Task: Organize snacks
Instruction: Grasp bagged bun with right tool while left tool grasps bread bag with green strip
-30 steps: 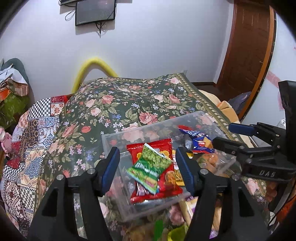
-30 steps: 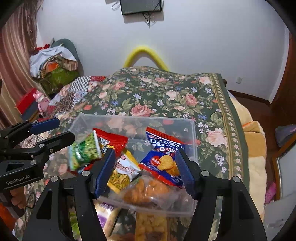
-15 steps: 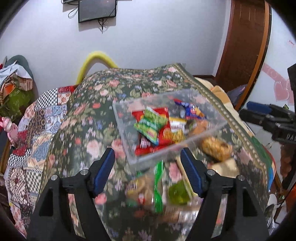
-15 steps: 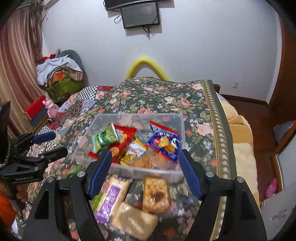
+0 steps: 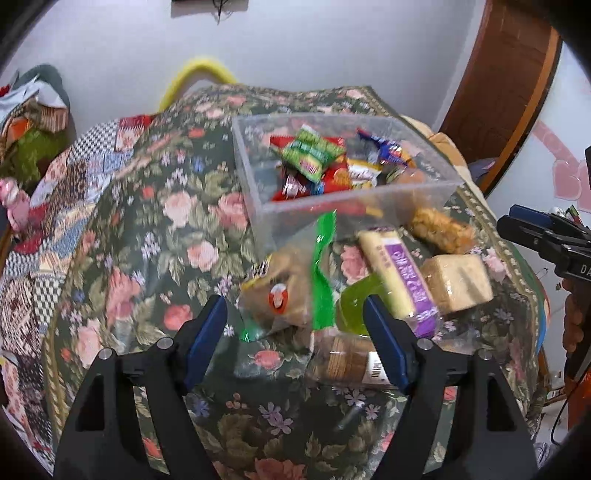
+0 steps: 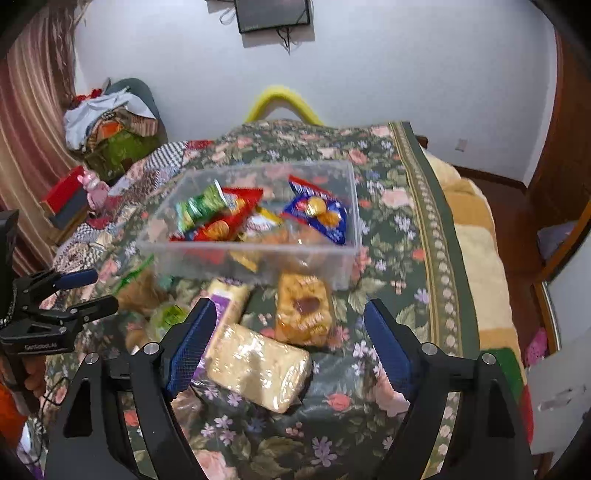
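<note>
Both tongs hang over the near end of the bed (image 6: 406, 229), which is covered by a dark floral spread.

The left tongs (image 5: 295, 332) stand apart and are opening. Between their blue pads lie loose packets, none pressed: a clear bag with a green strip (image 5: 291, 284), a yellow-green item (image 5: 354, 302), and a round-biscuit pack (image 5: 343, 358) just below.

The right tongs (image 6: 290, 341) are likewise widening, with nothing gripped. A pale wrapped cake (image 6: 258, 365) lies between the pads. At 12 o'clock from it sits a jam-centred pastry packet (image 6: 303, 310); at 10 o'clock, a purple-labelled bar (image 6: 225, 295), partly hidden by the left pad.

Beyond these loose snacks, toward 12 o'clock, stands a clear plastic bin (image 6: 347, 206) on the spread. It holds a green packet (image 6: 199, 206) atop a red packet (image 6: 229, 218), a blue packet (image 6: 321, 214) at the 3 o'clock side, and further wrappers beneath.

Farther off: a yellow curved bar (image 6: 284, 99) at the bed's far end, a wall-mounted screen (image 6: 273, 14), and a heap of clothes (image 6: 110, 122) at 10 o'clock.
</note>
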Available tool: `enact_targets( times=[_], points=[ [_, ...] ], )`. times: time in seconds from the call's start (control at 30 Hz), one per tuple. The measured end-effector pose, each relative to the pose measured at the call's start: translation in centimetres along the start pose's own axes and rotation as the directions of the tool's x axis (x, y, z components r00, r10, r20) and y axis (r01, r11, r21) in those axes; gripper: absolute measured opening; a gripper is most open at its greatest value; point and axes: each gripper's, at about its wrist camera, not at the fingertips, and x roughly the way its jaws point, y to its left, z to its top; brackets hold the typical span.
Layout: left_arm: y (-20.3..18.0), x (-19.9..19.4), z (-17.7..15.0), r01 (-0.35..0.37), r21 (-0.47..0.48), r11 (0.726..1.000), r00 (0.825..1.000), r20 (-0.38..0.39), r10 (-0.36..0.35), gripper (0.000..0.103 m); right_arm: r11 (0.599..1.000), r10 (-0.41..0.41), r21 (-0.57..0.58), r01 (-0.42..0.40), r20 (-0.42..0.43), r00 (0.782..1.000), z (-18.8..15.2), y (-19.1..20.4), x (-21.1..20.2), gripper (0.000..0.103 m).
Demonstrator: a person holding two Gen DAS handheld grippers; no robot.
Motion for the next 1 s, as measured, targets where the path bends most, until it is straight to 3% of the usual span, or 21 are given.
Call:
enact_targets(
  times=[0.3, 0.6, 0.7, 0.77, 0.83, 1.0],
  points=[
    [1.6, 3.9, 0.0, -0.01, -0.094, 0.995, 0.999, -0.038, 0.007, 0.076, 0.998, 0.009, 0.055, -0.006, -0.059, 0.998, -1.1, -1.2, 3.2, 0.08],
    [1.8, 5.6, 0.0, -0.032, -0.08, 0.996, 0.999, -0.005, 0.032, 0.067, 0.996, 0.026, 0.089, -0.017, -0.1, 0.995, -1.2, -2.0, 6.3, 0.08],
    [1.8, 5.4, -0.1, -0.034, -0.07, 0.997, 0.999, 0.006, 0.034, 0.064, 0.995, 0.037, 0.092, -0.027, -0.109, 0.993, -1.2, -2.0, 6.8, 0.069],
    [1.9, 5.3, 0.0, -0.034, -0.068, 0.997, 0.999, 0.01, 0.034, 0.062, 0.995, 0.042, 0.09, -0.031, -0.119, 0.992, -1.3, -1.9, 7.1, 0.052],
    [1.9, 5.1, 0.0, -0.02, -0.067, 0.998, 1.0, 0.014, 0.021, 0.05, 0.995, 0.049, 0.092, -0.038, -0.118, 0.992, -1.4, -1.7, 7.1, 0.049],
    [1.6, 4.0, 0.0, -0.017, -0.057, 0.998, 1.0, 0.023, 0.018, 0.042, 0.997, 0.035, 0.077, -0.028, -0.091, 0.995, -1.5, -1.4, 6.2, 0.043]
  ],
)
